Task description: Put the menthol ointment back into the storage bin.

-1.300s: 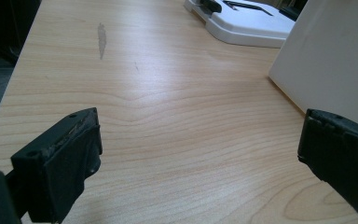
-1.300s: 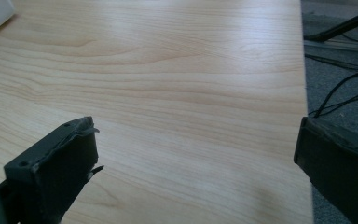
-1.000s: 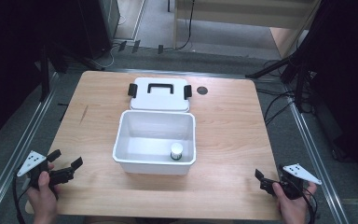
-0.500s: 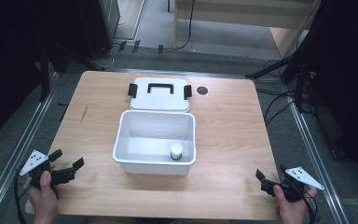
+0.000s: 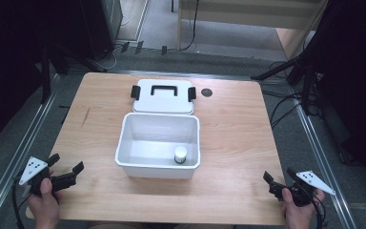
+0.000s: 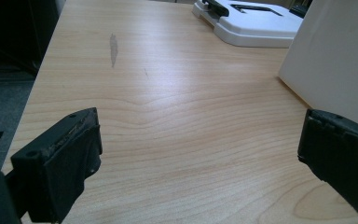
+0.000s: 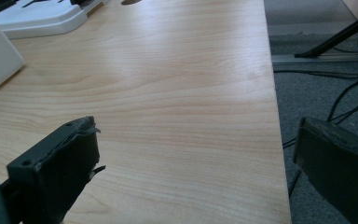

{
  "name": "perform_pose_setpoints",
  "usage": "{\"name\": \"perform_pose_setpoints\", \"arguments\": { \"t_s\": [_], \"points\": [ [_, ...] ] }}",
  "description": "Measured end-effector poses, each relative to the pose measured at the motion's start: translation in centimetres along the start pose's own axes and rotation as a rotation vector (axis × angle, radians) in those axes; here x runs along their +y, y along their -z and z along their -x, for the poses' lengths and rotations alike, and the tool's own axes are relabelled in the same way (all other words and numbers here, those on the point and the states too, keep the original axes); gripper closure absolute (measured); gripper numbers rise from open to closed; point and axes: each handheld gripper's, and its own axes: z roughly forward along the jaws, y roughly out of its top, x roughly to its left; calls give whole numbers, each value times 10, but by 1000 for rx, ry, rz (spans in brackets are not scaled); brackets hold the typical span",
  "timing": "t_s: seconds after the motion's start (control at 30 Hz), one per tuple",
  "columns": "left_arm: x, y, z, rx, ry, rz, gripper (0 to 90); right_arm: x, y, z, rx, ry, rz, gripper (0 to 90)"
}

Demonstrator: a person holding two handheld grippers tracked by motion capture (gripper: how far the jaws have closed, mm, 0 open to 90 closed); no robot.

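A white plastic box (image 5: 159,169) stands open in the middle of the wooden table (image 5: 233,129); its side wall (image 6: 335,56) rises at the right of the left gripper view. Inside it, near the front right corner, stands a small white jar (image 5: 180,154). The box's white lid (image 5: 162,96) with black handle and clips lies flat just behind it, and shows as the lid (image 6: 254,23) and the lid (image 7: 37,16) in the gripper views. My left gripper (image 5: 66,167) hovers open at the front left corner with nothing between its jaws. My right gripper (image 5: 279,176) is open and empty at the front right corner.
A dark round hole (image 5: 207,92) sits in the tabletop right of the lid. A grey smudge (image 6: 113,46) marks the wood on the left. Cables (image 5: 286,107) and stand legs lie on the floor past the table's right edge (image 7: 272,93). Metal rails run along both sides.
The right gripper has drifted slightly lower and toward the near edge. The left gripper, box, lid and jar have stayed put.
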Motion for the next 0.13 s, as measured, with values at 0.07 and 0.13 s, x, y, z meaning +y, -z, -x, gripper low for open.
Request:
{"name": "perform_pose_setpoints", "arguments": {
  "t_s": [0.07,0.13],
  "points": [
    [0,0,-1,-5,1,-4,1,0,0,-1,-7,3,-2,4],
    [0,-1,-2,-9,11,-5,1,0,-1,-1,-7,7,-2,5]
  ]
}}
